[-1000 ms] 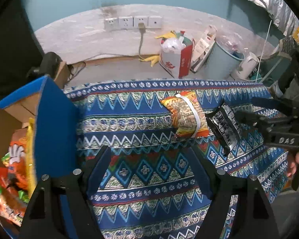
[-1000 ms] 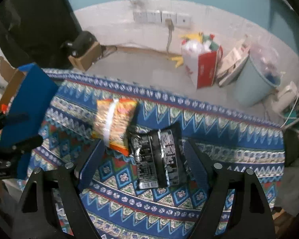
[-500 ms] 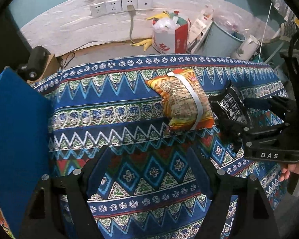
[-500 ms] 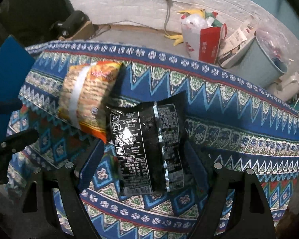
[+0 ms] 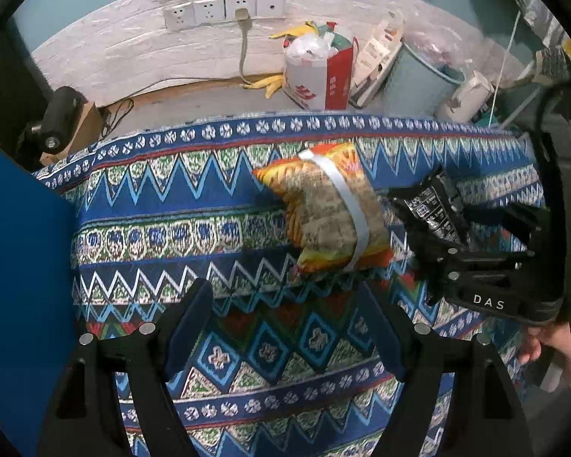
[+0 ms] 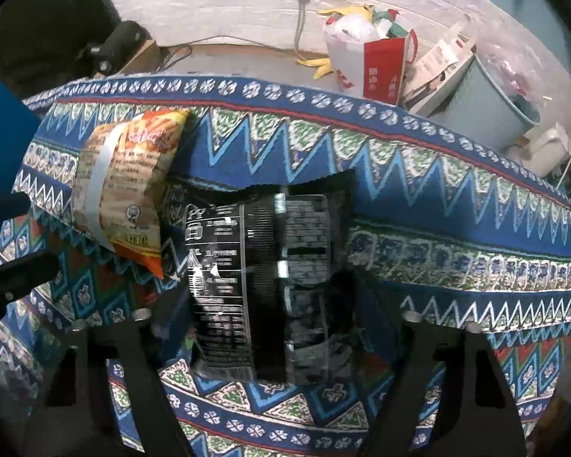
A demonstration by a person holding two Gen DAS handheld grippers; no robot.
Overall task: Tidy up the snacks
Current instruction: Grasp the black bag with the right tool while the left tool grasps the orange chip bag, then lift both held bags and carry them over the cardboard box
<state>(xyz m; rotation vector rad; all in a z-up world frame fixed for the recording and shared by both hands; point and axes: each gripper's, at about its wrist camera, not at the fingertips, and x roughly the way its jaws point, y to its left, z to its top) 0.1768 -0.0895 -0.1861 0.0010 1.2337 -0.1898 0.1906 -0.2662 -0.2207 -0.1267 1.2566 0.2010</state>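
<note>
An orange snack bag (image 5: 323,221) with a white band lies on the patterned tablecloth (image 5: 171,228). My left gripper (image 5: 281,293) hangs open just in front of it, with only cloth between its fingers. A black snack packet (image 6: 255,259) lies to the right of the orange bag (image 6: 122,190), their edges overlapping. My right gripper (image 6: 270,297) straddles the packet. Its jaws are closing, and the pads meet the packet's two long edges. The left wrist view shows the right gripper (image 5: 464,228) around the black packet (image 5: 430,209). In the right wrist view, the left gripper (image 6: 11,243) shows at the left edge.
A blue box flap (image 5: 19,266) stands at the table's left end. Beyond the far edge, on the floor, are a red-and-white bag of rubbish (image 5: 319,76), a pale blue bin (image 5: 418,80) and a white kettle (image 5: 464,99). A person's hand (image 5: 559,350) holds the right gripper.
Both grippers have sunk toward the table and the bags look larger. The open snack box slid out of the left view. The right jaws came down around the black packet.
</note>
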